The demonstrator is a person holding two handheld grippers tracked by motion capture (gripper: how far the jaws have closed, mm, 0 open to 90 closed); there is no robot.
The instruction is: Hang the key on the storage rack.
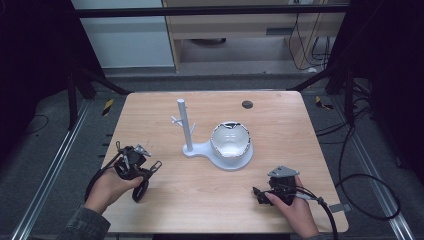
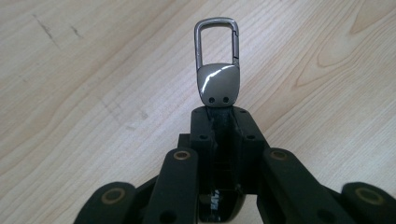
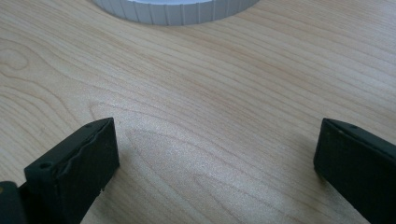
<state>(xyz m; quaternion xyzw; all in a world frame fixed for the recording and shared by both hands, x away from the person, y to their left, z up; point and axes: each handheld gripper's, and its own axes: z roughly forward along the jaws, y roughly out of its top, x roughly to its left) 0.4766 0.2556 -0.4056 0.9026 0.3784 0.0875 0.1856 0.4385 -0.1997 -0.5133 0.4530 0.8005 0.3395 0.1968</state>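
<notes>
My left gripper (image 2: 223,128) is shut on a black strap that ends in a silver metal clip (image 2: 216,79); the clip juts past the jaw tips, just above the wood. In the high view this gripper (image 1: 146,168) is at the table's left front, the clip (image 1: 156,165) points right, and a black part (image 1: 140,190) of the held thing hangs by the hand. A white stand (image 1: 183,125) with a post and short pegs rises mid-table. My right gripper (image 1: 258,194) rests low at the right front, open with nothing between its jaws (image 3: 215,154).
The stand's round white base (image 1: 240,161) carries a white, shiny bowl-like shell (image 1: 230,140); its ribbed rim (image 3: 177,11) lies just ahead of the right gripper. A dark round grommet (image 1: 247,104) sits near the table's far edge. Cables (image 1: 360,200) trail off the right side.
</notes>
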